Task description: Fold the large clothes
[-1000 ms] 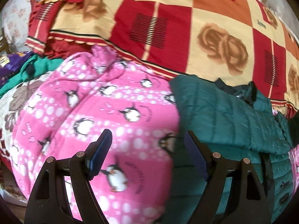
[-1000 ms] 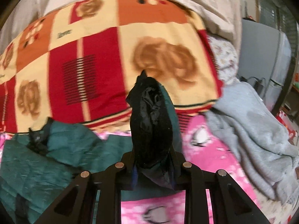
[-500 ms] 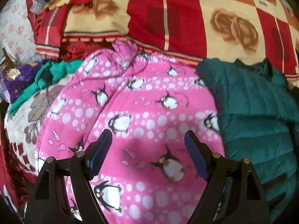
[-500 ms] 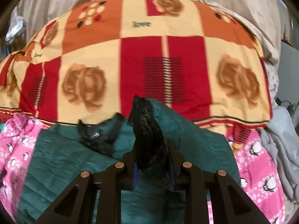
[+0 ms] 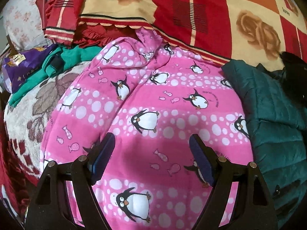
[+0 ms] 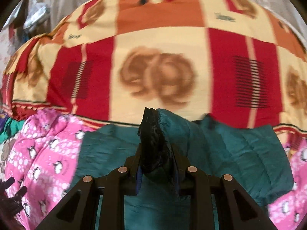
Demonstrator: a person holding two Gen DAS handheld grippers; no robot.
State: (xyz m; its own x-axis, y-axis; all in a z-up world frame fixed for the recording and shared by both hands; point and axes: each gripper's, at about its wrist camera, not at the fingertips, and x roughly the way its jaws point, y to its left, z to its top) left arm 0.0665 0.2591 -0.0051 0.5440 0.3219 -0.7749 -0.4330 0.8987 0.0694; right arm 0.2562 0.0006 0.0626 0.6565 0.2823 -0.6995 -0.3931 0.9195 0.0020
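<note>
The puffer jacket (image 6: 239, 153) is dark teal with a black lining. The fleece blanket (image 5: 153, 115) is pink, with white dots, fish and black-and-white penguins. The patchwork blanket (image 6: 153, 57) has red, cream and orange squares with brown roses.

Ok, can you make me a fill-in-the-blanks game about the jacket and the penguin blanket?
1. The right gripper is shut on the ____ jacket.
2. The left gripper has its fingers ____ and holds nothing.
3. The pink blanket is printed with fish and ____.
4. The jacket lies on the pink blanket's ____ side in the left wrist view.

Missing words: green; open; penguins; right
</note>
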